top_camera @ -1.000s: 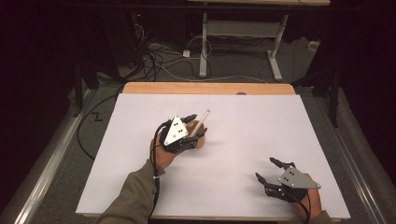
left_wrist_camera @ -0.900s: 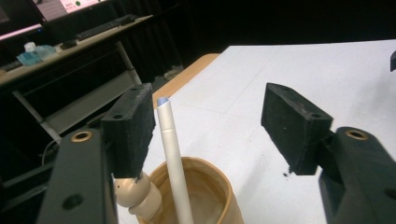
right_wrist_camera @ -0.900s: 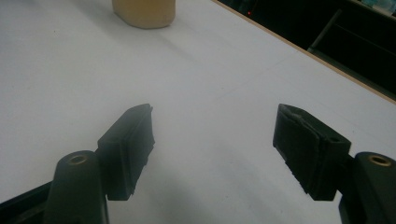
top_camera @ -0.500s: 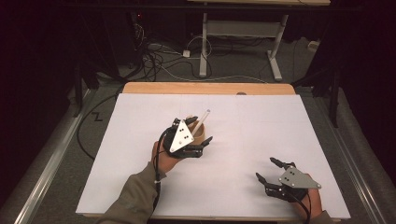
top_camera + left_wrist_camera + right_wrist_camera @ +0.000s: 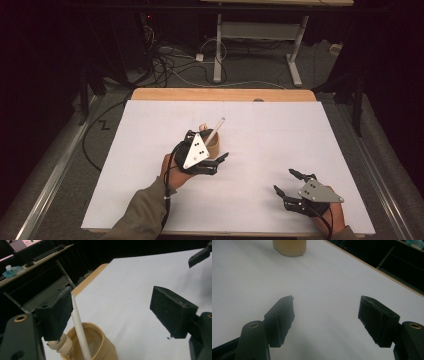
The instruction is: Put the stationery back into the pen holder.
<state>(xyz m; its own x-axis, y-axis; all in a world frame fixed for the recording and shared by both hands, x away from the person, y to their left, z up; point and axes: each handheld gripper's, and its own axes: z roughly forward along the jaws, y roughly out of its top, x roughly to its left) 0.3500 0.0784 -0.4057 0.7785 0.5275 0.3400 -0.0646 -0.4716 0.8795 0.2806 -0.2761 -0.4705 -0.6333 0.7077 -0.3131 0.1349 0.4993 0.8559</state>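
Hovering wide open, empty: left gripper (image 5: 110, 315) straddling tan soft-looking cup (image 5: 96, 345) holding slim white stick (image 5: 80, 330); stick likely light, slippery, so taking mid-shaft. Right gripper (image 5: 325, 320) resting open, empty, on white surface (image 5: 280, 135).

**Room and Background**

Wide white sheet (image 5: 280, 150) laid over light wooden tabletop (image 5: 220, 94). Grey carpeted floor (image 5: 65, 165) with tangled black and white cables (image 5: 170, 60). White metal-legged desk frame (image 5: 255, 45) behind. Dark surroundings, dim lighting.
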